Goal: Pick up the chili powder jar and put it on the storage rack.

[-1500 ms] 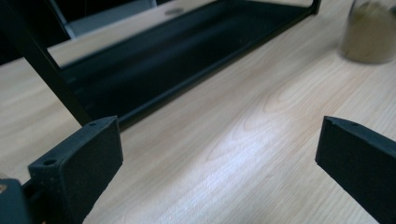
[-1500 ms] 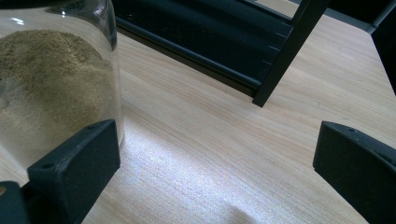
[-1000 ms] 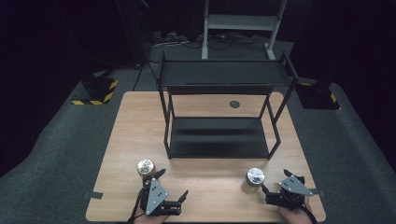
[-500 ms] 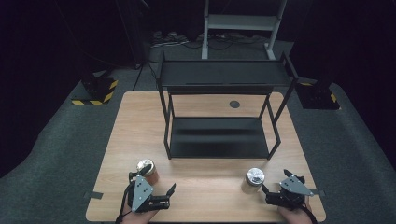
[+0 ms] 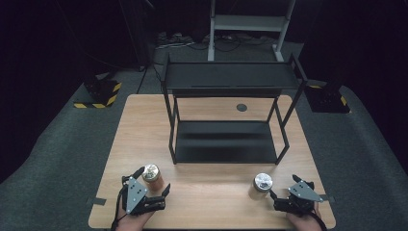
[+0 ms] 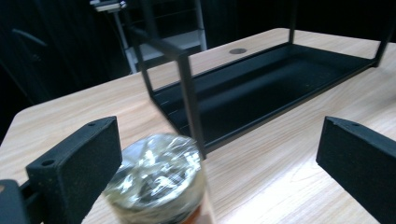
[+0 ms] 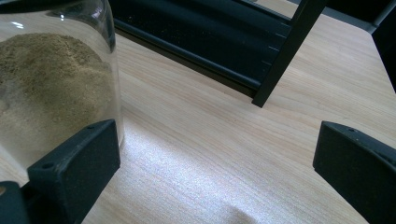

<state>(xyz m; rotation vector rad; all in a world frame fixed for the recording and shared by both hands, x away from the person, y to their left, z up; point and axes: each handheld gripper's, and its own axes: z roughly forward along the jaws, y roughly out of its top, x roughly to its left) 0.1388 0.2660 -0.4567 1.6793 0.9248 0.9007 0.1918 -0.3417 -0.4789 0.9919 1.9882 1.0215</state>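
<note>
Both grippers hold their jaws wide apart, gripping nothing. The left gripper (image 5: 153,182) half-straddles the orange jar (image 5: 152,176) at the table's (image 5: 216,192) near-left edge; centre it between the pads before closing. The right gripper (image 5: 275,198) sits just beside the tan-powder jar (image 5: 261,185), which should be squared up likewise, below its lid.

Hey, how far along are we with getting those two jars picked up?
Nothing is grasped yet: both jars stand on the table in front of the black rack, whose shelves are bare. The left tongs are open around the left jar, ready to close. The right tongs are open beside the right jar, not around it. Gripping both remains.
</note>
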